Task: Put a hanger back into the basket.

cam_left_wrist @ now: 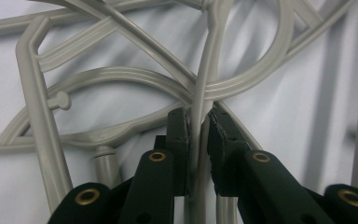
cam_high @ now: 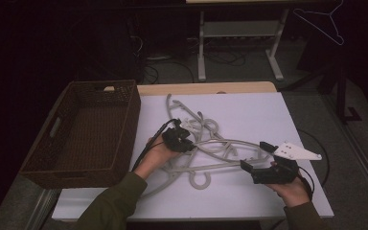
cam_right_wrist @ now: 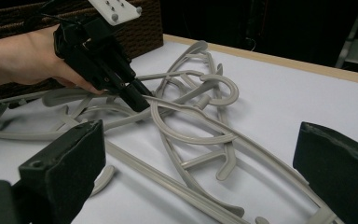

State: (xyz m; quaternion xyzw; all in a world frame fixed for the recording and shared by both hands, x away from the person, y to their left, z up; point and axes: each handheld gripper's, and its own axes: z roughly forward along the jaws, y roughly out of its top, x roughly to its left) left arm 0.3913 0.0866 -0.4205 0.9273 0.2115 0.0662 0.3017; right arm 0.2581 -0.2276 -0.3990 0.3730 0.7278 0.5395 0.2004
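Grey plastic is the whole story here: a tangle of pale grey plastic clothes hangers (cam_high: 206, 143) lies in the middle of the white table (cam_high: 249, 115), just right of the dark brown woven wicker basket (cam_high: 84, 132). The left gripper (cam_left_wrist: 198, 128) has its jaws pinched on one thin hanger bar, right where several arms cross, and the bar runs up between the pads. The right gripper (cam_high: 258, 158) hovers over the near right end of the pile with its jaws wide apart, nothing between them. My guess is the job is peeling one hanger loose for the basket, so I'd lift slow with the left and watch which loops come up with it. The hooks are interlocked, so a straight yank probably drags the whole clump. Better to bring the right one down on a neighbouring hanger to pin it, then wiggle and rotate the held one free.
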